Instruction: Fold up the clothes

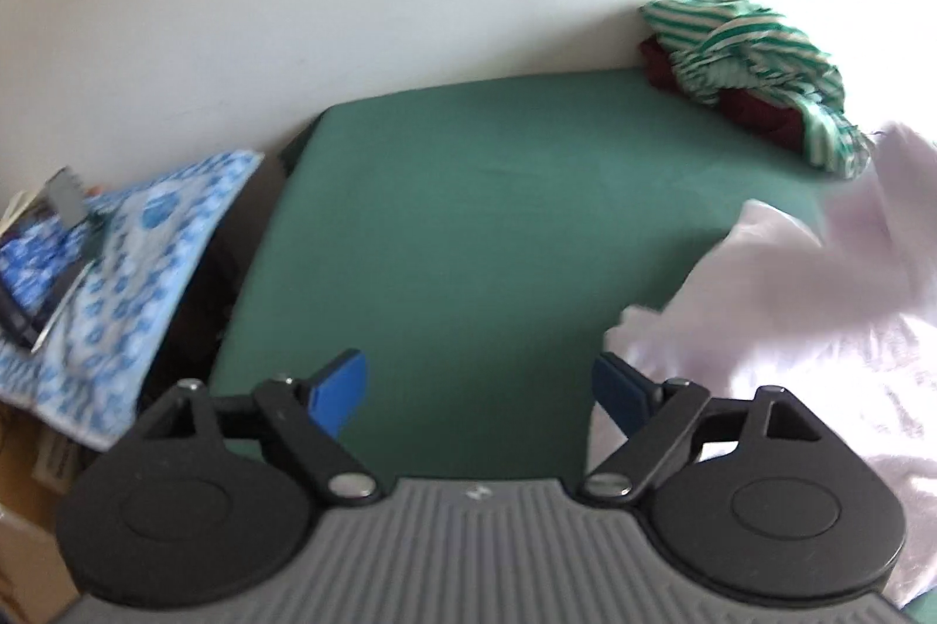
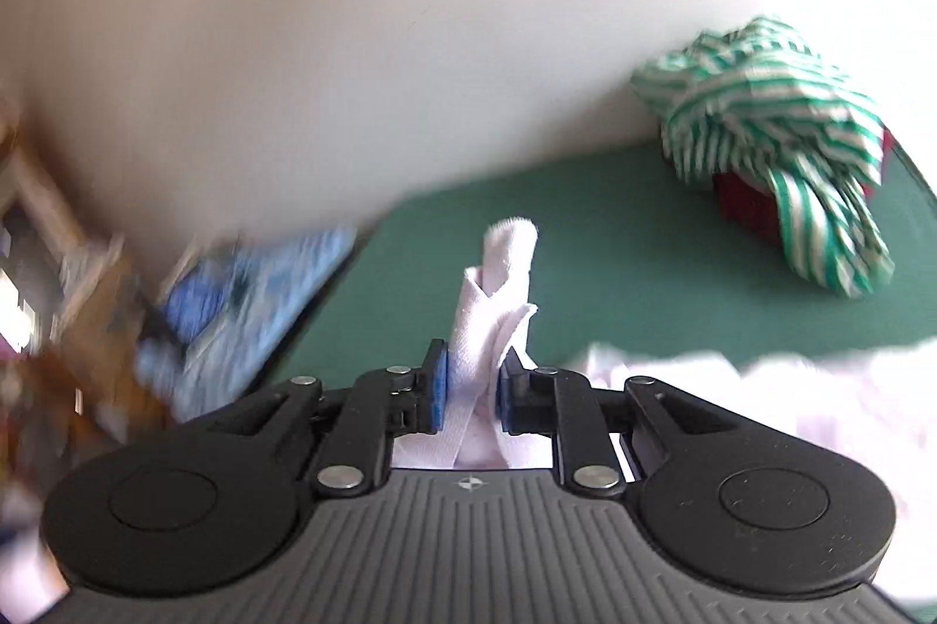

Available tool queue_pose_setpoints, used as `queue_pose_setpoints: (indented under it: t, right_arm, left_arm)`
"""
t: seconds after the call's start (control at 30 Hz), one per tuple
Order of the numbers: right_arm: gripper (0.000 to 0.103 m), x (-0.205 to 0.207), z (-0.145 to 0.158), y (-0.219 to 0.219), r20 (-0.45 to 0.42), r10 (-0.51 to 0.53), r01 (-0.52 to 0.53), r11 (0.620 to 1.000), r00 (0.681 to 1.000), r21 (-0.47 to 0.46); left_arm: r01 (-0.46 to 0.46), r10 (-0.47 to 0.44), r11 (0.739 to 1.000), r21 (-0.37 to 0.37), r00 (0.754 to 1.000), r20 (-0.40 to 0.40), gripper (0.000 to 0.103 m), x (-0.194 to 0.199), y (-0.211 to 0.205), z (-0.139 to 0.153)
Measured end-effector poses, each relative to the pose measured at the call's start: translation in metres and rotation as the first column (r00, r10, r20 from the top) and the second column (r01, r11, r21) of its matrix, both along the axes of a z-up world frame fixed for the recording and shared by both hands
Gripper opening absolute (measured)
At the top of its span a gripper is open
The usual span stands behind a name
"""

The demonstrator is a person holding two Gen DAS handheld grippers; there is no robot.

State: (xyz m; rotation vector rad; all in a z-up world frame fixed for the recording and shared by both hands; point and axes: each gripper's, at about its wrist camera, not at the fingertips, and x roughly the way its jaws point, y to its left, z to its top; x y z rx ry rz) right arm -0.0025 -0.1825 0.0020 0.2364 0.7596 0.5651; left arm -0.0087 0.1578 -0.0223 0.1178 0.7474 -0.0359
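A pale pink-white garment [image 1: 808, 307] lies bunched on the right of the green bed sheet [image 1: 468, 214]. My left gripper [image 1: 477, 389] hangs open over the sheet, its blue pads wide apart; the right pad touches the garment's edge, with nothing between the fingers. In the right wrist view my right gripper [image 2: 473, 389] is shut on a twisted fold of the same pale garment [image 2: 498, 290], which sticks up past the pads. More of that cloth [image 2: 761, 389] spreads to the lower right.
A green-and-white striped garment [image 1: 755, 67] sits piled on dark red clothing [image 1: 755, 108] at the far right by the wall; the striped pile [image 2: 773, 137] also shows in the right wrist view. A blue patterned cloth [image 1: 129, 261] covers a surface left of the bed, with small objects on it.
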Motion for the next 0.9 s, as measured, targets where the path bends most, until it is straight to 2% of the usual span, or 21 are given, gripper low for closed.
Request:
queue_pose_setpoints:
  t: [0.1,0.17,0.23,0.3,0.33,0.37,0.43,0.47,0.5,0.53,0.57,0.6,0.67,0.73,0.8,0.9]
  right_arm:
    - [0.018,-0.063,-0.038,-0.007,-0.209,0.026,-0.056,0.989,0.978,-0.138]
    - [0.02,-0.103,-0.059,-0.003,-0.291,0.042,-0.121,0.958,0.956,-0.26]
    - [0.022,-0.132,-0.056,0.002,-0.287,0.027,-0.122,0.94,0.958,-0.318]
    - [0.023,-0.144,-0.04,-0.004,-0.227,-0.031,-0.034,0.961,0.973,-0.273]
    - [0.028,-0.149,-0.032,-0.008,-0.196,-0.064,0.015,0.97,0.979,-0.241]
    - [0.031,-0.15,-0.023,-0.011,-0.152,-0.114,0.079,0.973,0.982,-0.218]
    - [0.042,-0.142,-0.014,-0.017,-0.075,-0.223,0.203,0.955,0.972,-0.215]
    - [0.044,-0.138,-0.01,-0.02,-0.037,-0.277,0.263,0.941,0.96,-0.214]
    - [0.047,-0.133,-0.006,-0.023,0.001,-0.329,0.322,0.923,0.944,-0.21]
    - [0.048,-0.127,-0.007,-0.027,0.011,-0.359,0.353,0.914,0.933,-0.201]
    - [0.048,-0.121,-0.009,-0.032,0.011,-0.38,0.375,0.907,0.925,-0.19]
    - [0.048,-0.114,-0.011,-0.036,0.012,-0.402,0.397,0.9,0.916,-0.179]
    - [0.048,-0.101,-0.014,-0.044,0.011,-0.444,0.44,0.884,0.896,-0.158]
    - [0.048,-0.088,-0.018,-0.052,0.01,-0.486,0.482,0.865,0.874,-0.137]
    - [0.048,-0.073,-0.024,-0.049,0.017,-0.474,0.47,0.868,0.88,-0.16]
    - [0.05,-0.051,-0.034,-0.04,0.029,-0.437,0.434,0.879,0.899,-0.197]
  left_arm:
    - [0.104,-0.104,0.994,-0.044,0.995,-0.005,0.09,0.0,-0.008,0.001]
    - [0.186,-0.187,0.981,-0.059,0.982,-0.003,0.09,-0.002,-0.018,0.0]
    - [0.279,-0.28,0.957,-0.083,0.96,0.002,0.09,-0.005,-0.034,0.0]
    - [0.373,-0.374,0.921,-0.108,0.927,0.014,0.095,-0.004,-0.054,0.0]
    - [0.417,-0.418,0.901,-0.115,0.908,0.02,0.103,-0.003,-0.067,-0.002]
    - [0.45,-0.452,0.884,-0.124,0.892,0.017,0.103,0.0,-0.081,-0.005]
    - [0.451,-0.463,0.878,-0.158,0.885,-0.045,0.102,0.015,-0.104,-0.021]
    - [0.451,-0.468,0.875,-0.174,0.88,-0.076,0.099,0.022,-0.116,-0.029]
    - [0.445,-0.47,0.875,-0.19,0.875,-0.114,0.08,0.029,-0.126,-0.038]
    - [0.426,-0.459,0.883,-0.2,0.871,-0.174,0.055,0.034,-0.132,-0.049]
    - [0.405,-0.446,0.891,-0.205,0.866,-0.226,0.04,0.037,-0.136,-0.059]
    - [0.39,-0.43,0.9,-0.197,0.87,-0.24,0.029,0.033,-0.134,-0.064]
    - [0.378,-0.414,0.906,-0.192,0.886,-0.208,0.021,0.018,-0.121,-0.058]
    - [0.361,-0.398,0.911,-0.2,0.896,-0.197,0.018,0.003,-0.103,-0.052]
    - [0.32,-0.356,0.928,-0.191,0.914,-0.196,0.015,-0.009,-0.078,-0.042]
    - [0.236,-0.26,0.962,-0.137,0.945,-0.2,0.014,-0.031,-0.035,-0.023]
